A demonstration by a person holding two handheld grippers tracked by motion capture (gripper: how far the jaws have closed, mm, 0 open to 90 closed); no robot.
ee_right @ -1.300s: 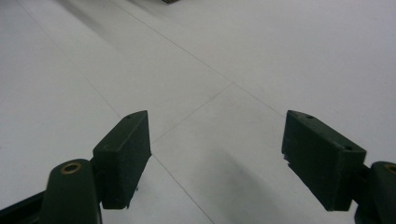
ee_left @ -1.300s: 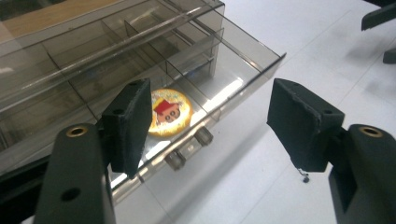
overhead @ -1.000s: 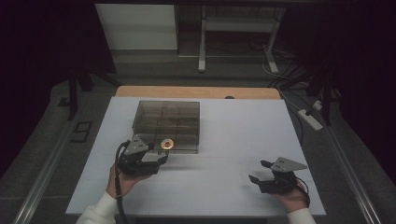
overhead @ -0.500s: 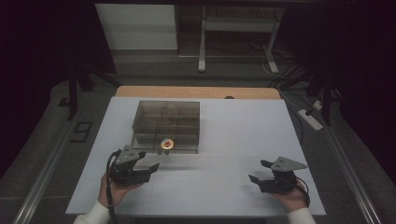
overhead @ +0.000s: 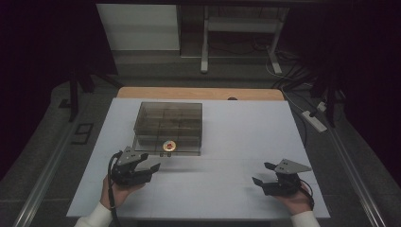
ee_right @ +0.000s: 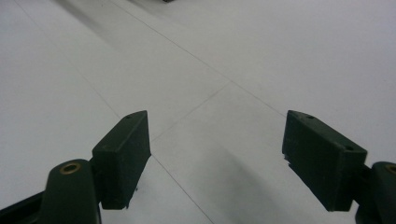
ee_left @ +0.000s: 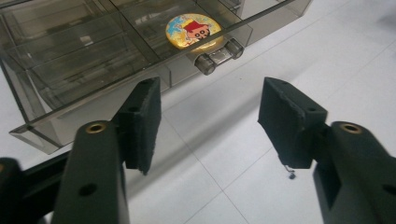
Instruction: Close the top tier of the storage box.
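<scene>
At the left of the high view, the person's left hand (overhead: 115,191) is holding the left gripper (overhead: 150,163) low over the white worktop (overhead: 227,142), its jaws pointing toward the smoky transparent organiser box (overhead: 169,122). The jaws are standing wide apart with nothing between them; in the left gripper view the bare worktop is showing through the gap. The gripper is sitting just in front of the box's near edge, close but not touching it.

The box is resting on the left-centre part of the worktop, divided into compartments. A round badge (ee_left: 193,31) with a cartoon figure on a gold and blue ground is lying flat in a compartment at the box's front, seen from above as a small disc (overhead: 168,146). Just below it, in the left gripper view, a clear two-knobbed handle (ee_left: 219,54) is sticking out from the front wall.

Further right, the worktop is lying open. At the far right, the person's right hand (overhead: 297,198) is holding the right gripper (overhead: 263,174), well apart from the box, its jaws also spread wide and gripping nothing, hovering over plain white surface.
</scene>
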